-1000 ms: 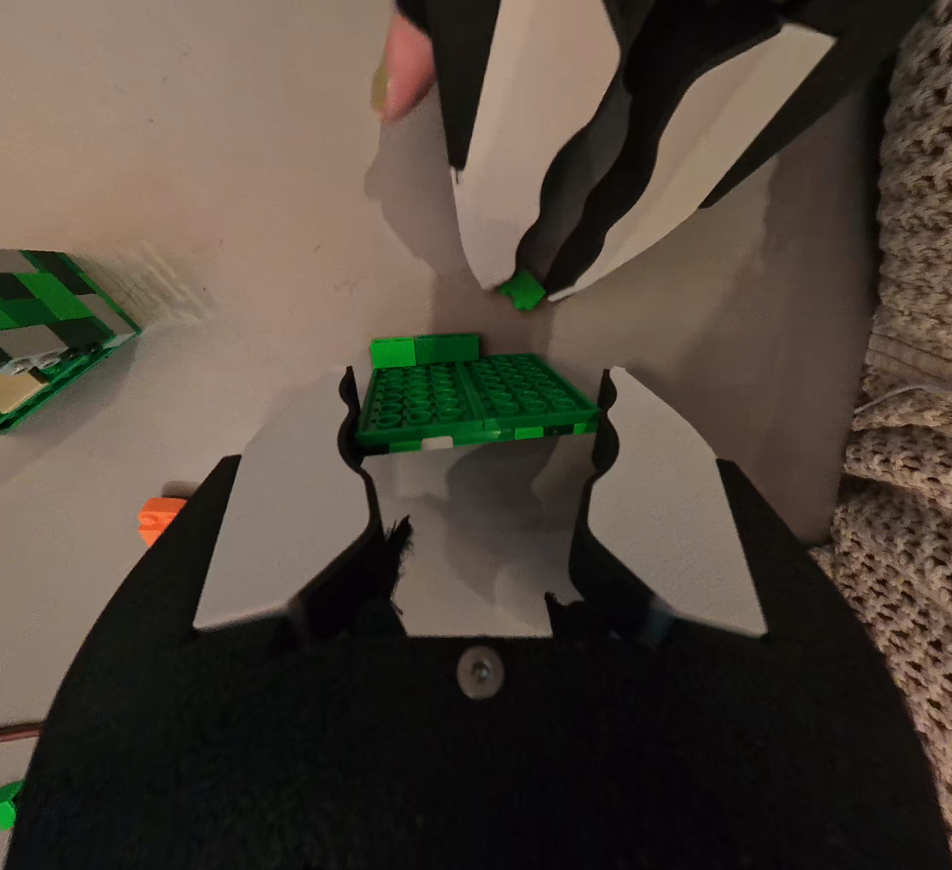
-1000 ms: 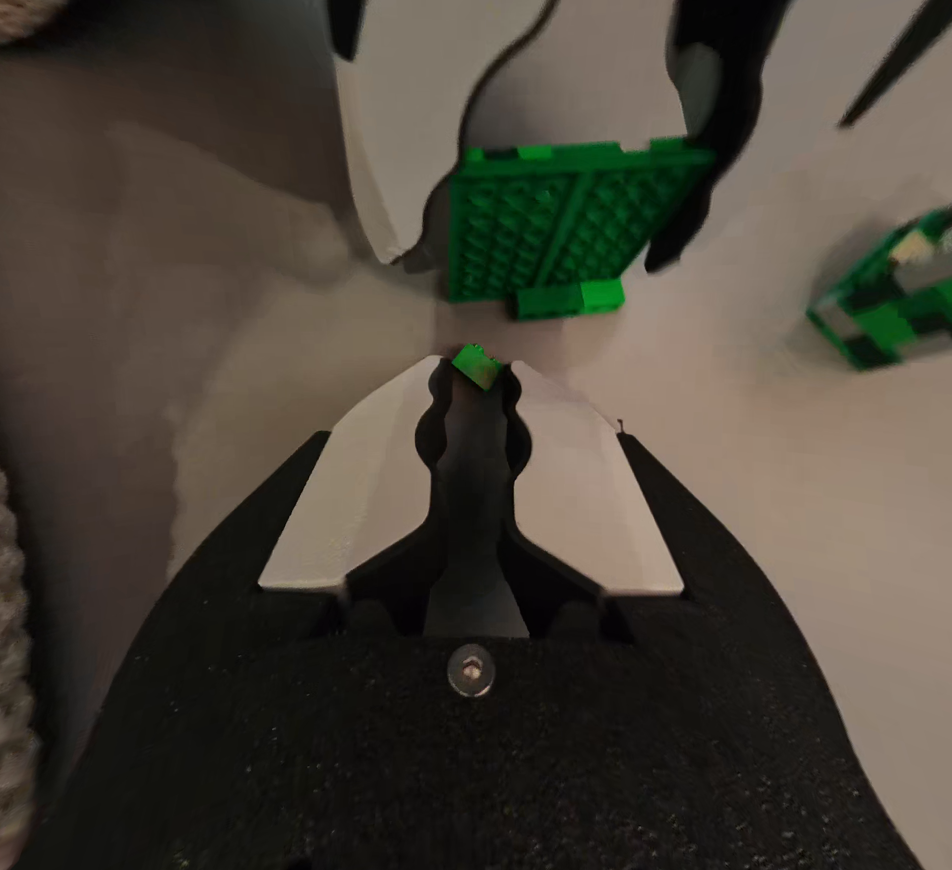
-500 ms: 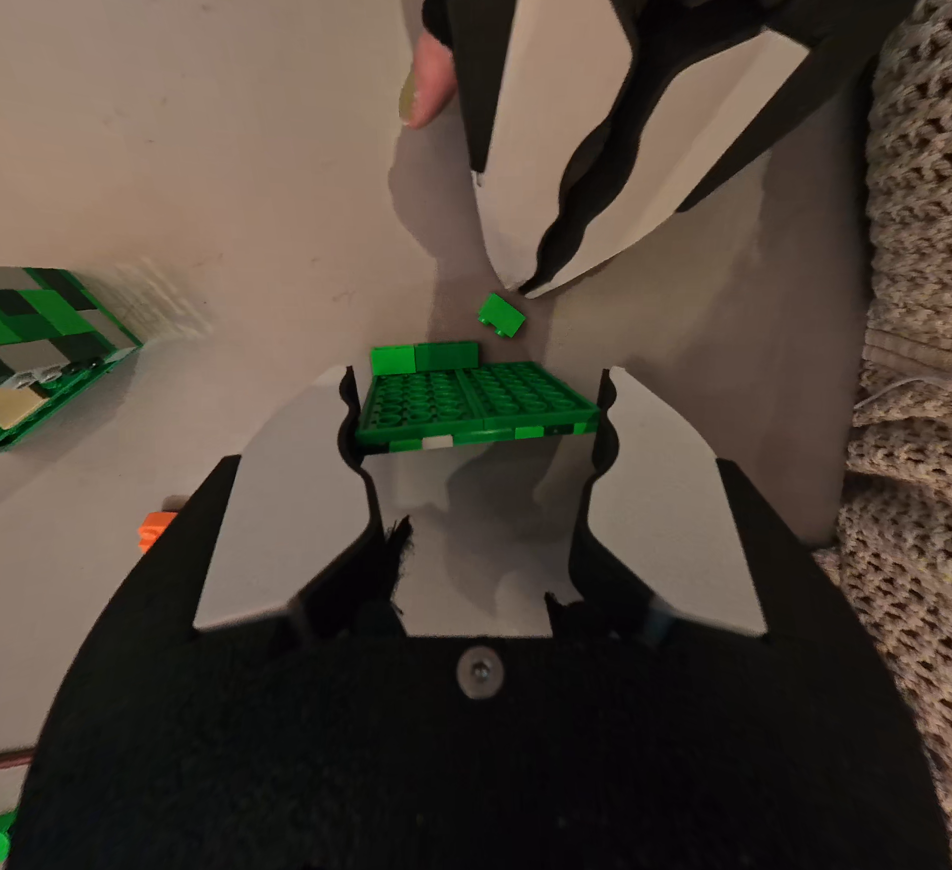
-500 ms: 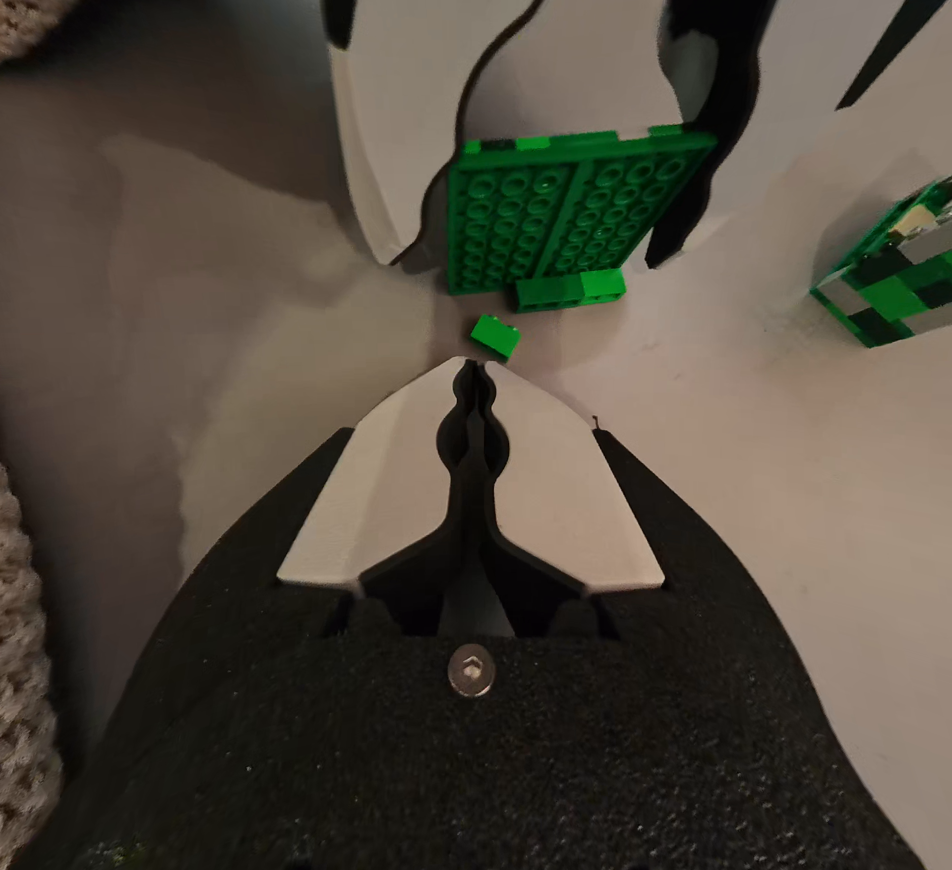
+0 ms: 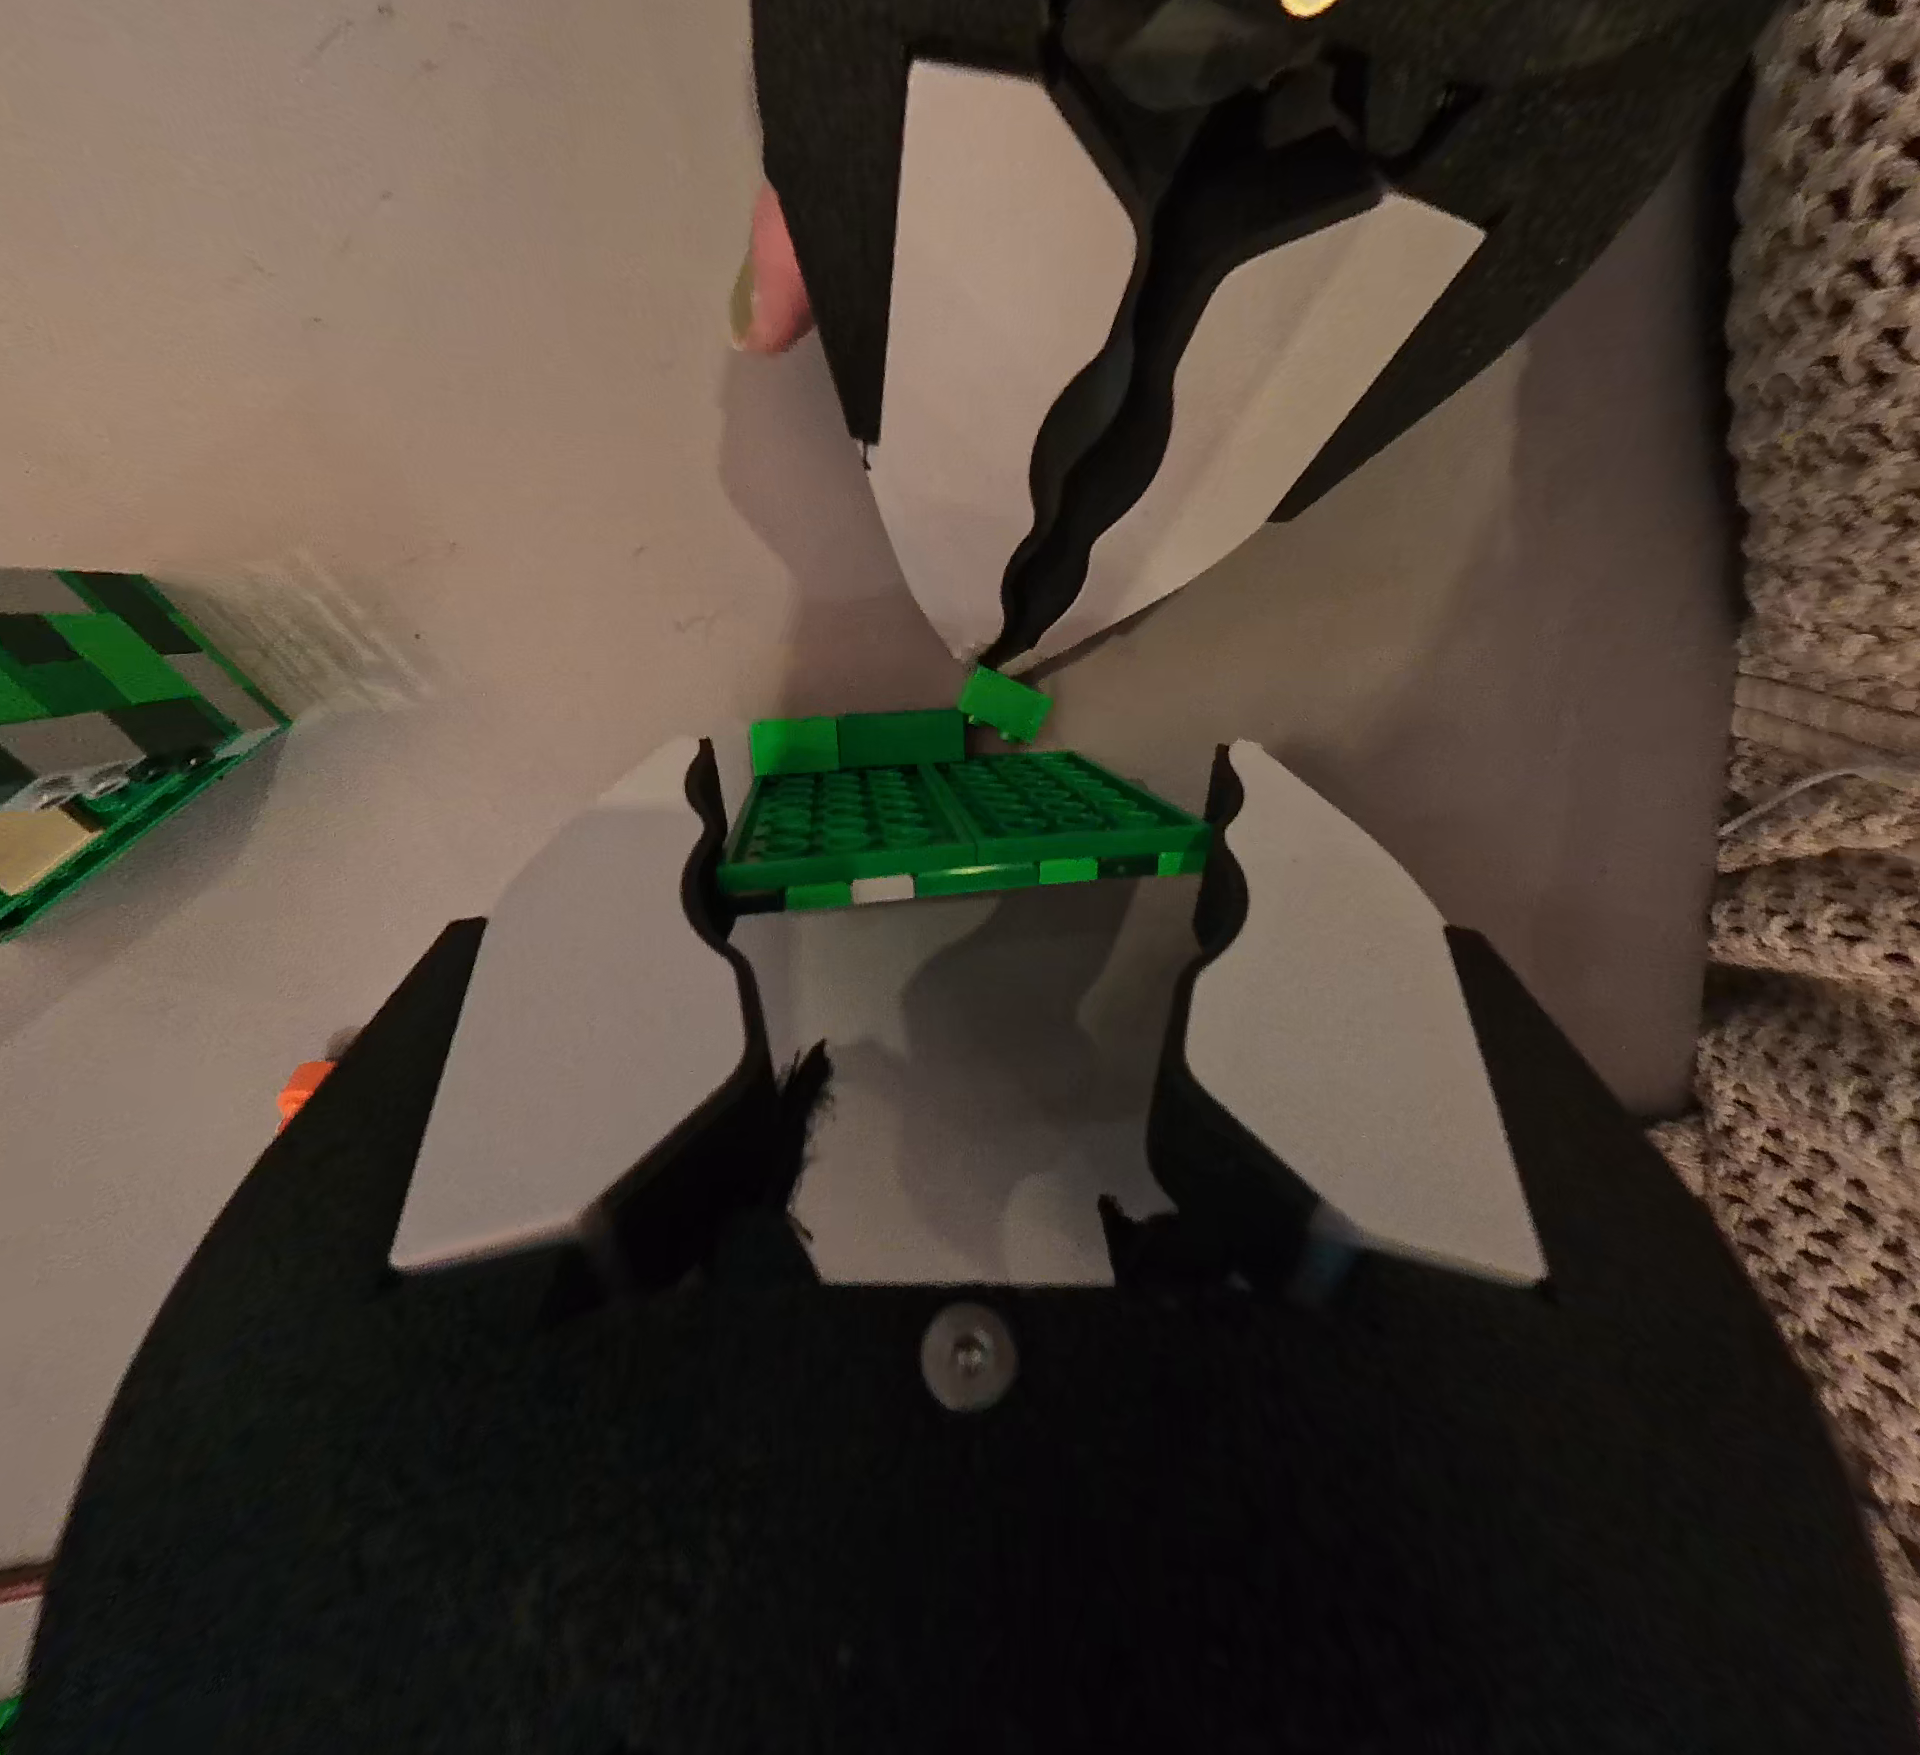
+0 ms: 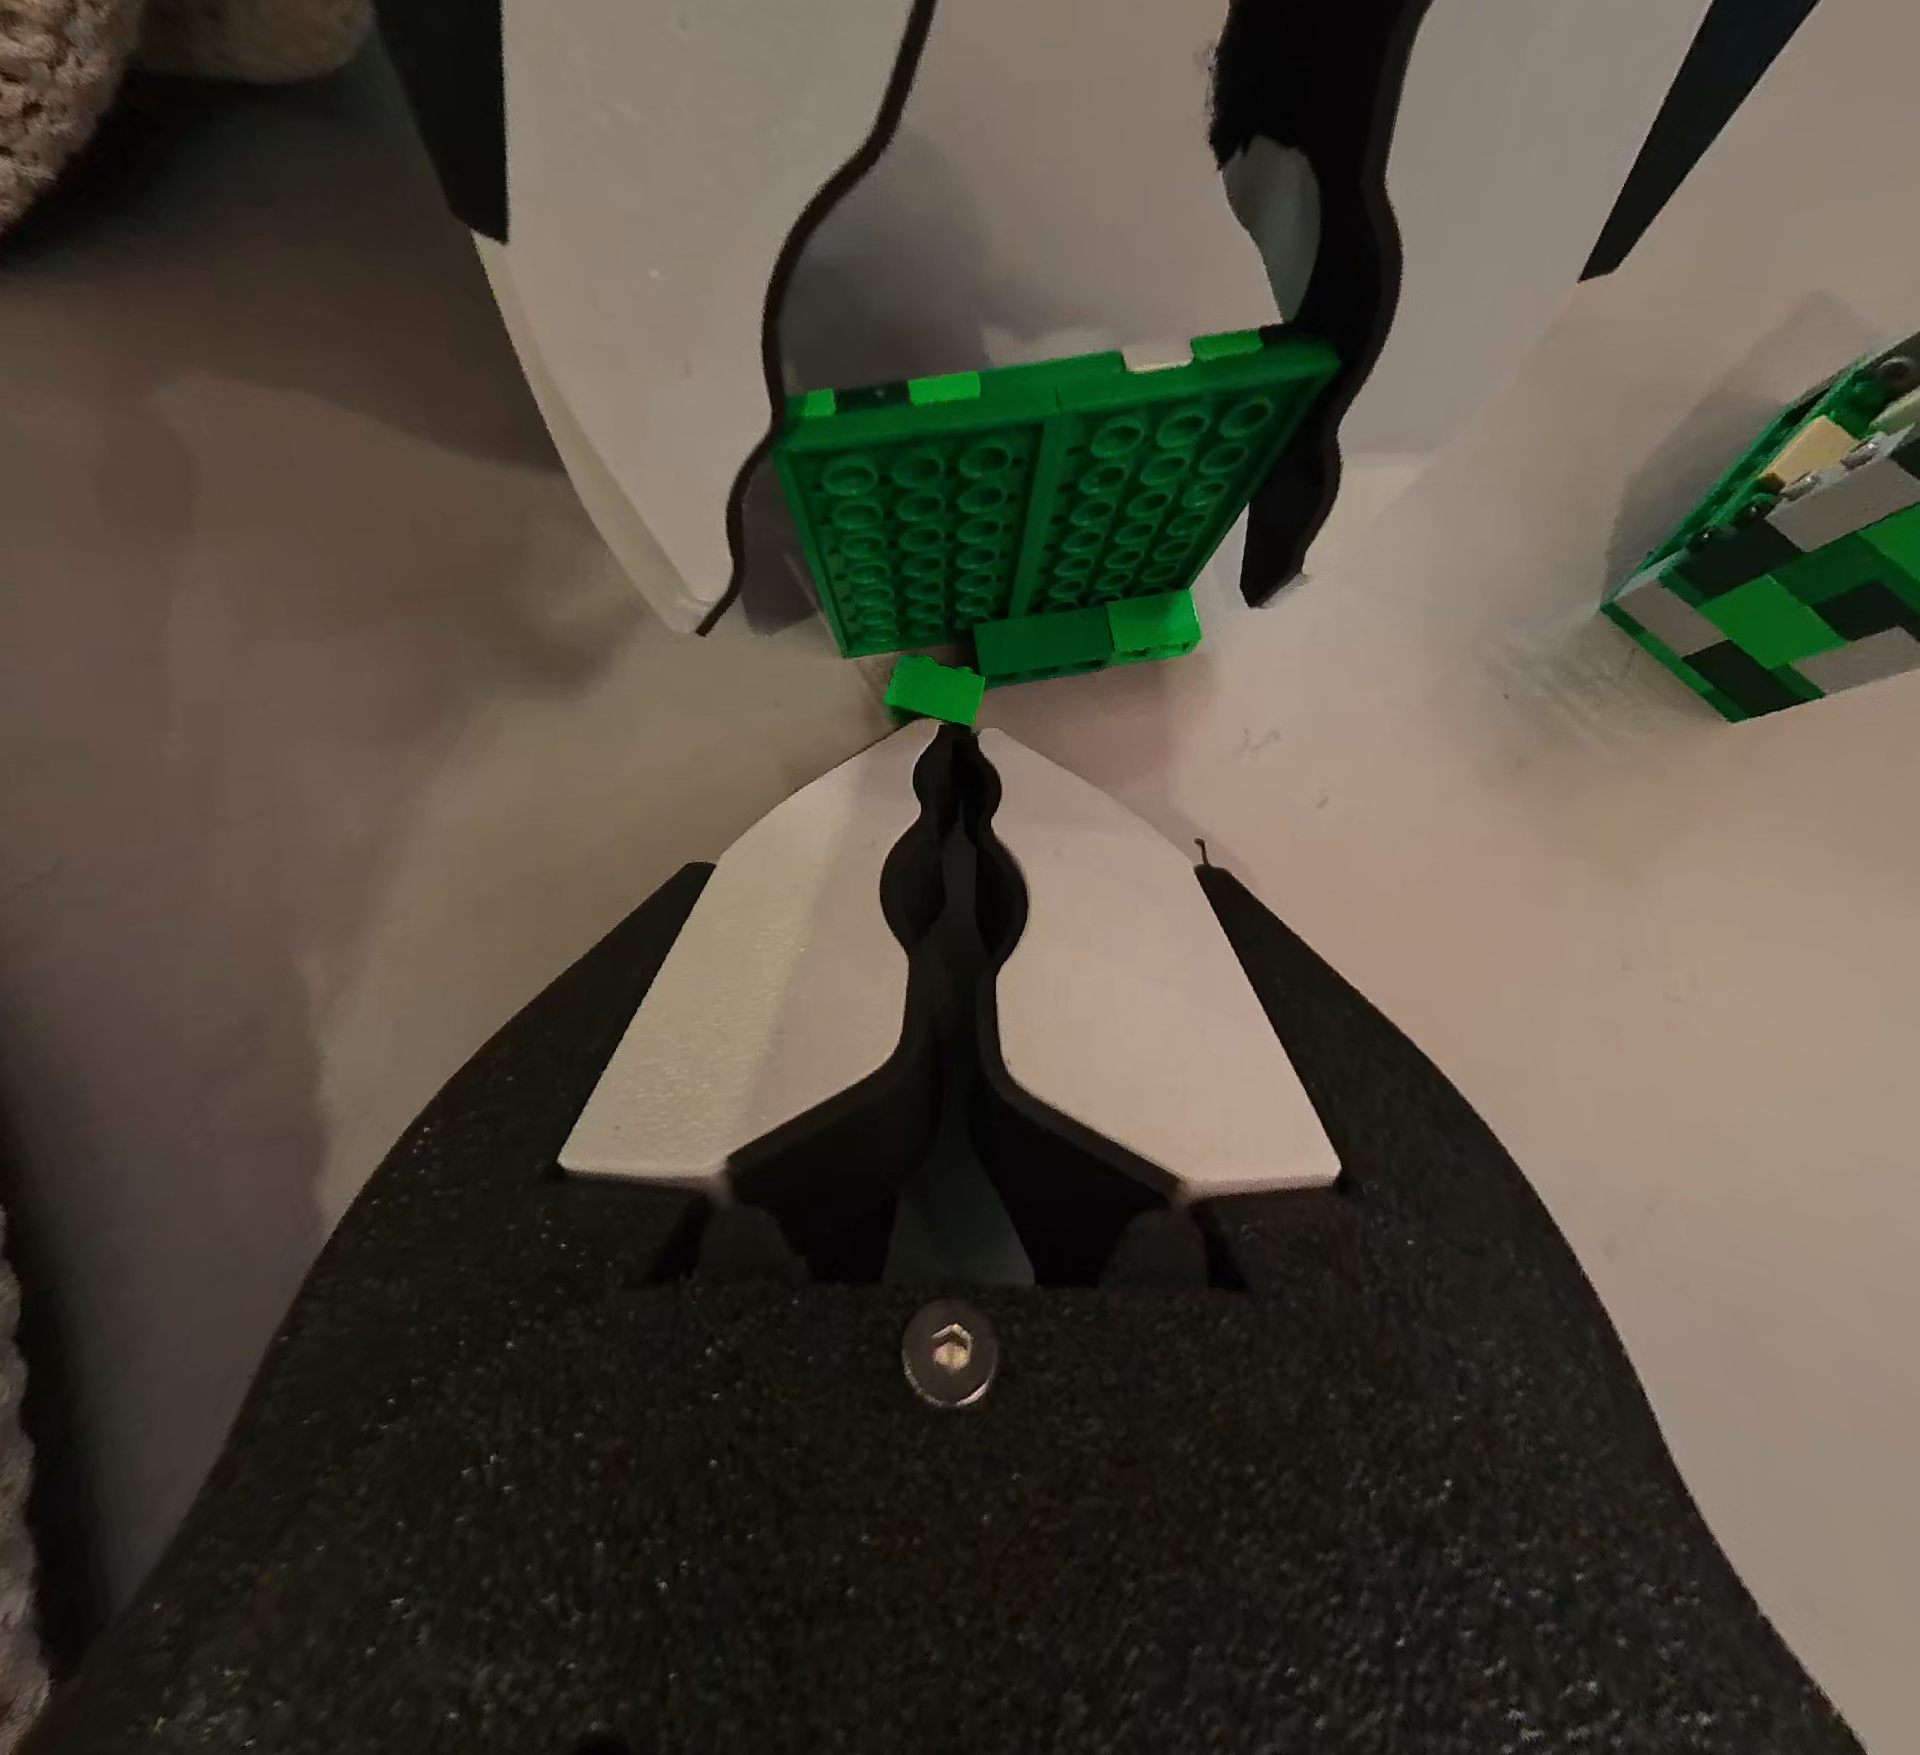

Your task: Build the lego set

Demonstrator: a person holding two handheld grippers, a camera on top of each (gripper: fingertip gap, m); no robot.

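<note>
My left gripper (image 5: 961,822) is shut on a green studded plate (image 5: 966,817) and holds it by its two side edges, just above the pale table. A short row of green bricks (image 5: 852,741) sits along the plate's far edge. A small green brick (image 5: 1003,703) lies tilted at the end of that row. My right gripper (image 6: 956,734) is shut, with its tips touching the small brick (image 6: 932,689) from behind. In the right wrist view the plate (image 6: 1049,510) sits between the left gripper's fingers (image 6: 623,406).
A green, grey and black block build (image 5: 104,729) stands at the left, and shows at the right in the right wrist view (image 6: 1787,583). An orange piece (image 5: 301,1087) lies near my left finger. Knitted fabric (image 5: 1849,770) borders the right side. A person's fingertip (image 5: 769,282) shows beside the right gripper.
The right gripper let go of the small green brick, shut fully, then came down until its tips touched the brick at the plate's edge. The left gripper and plate stayed still.
</note>
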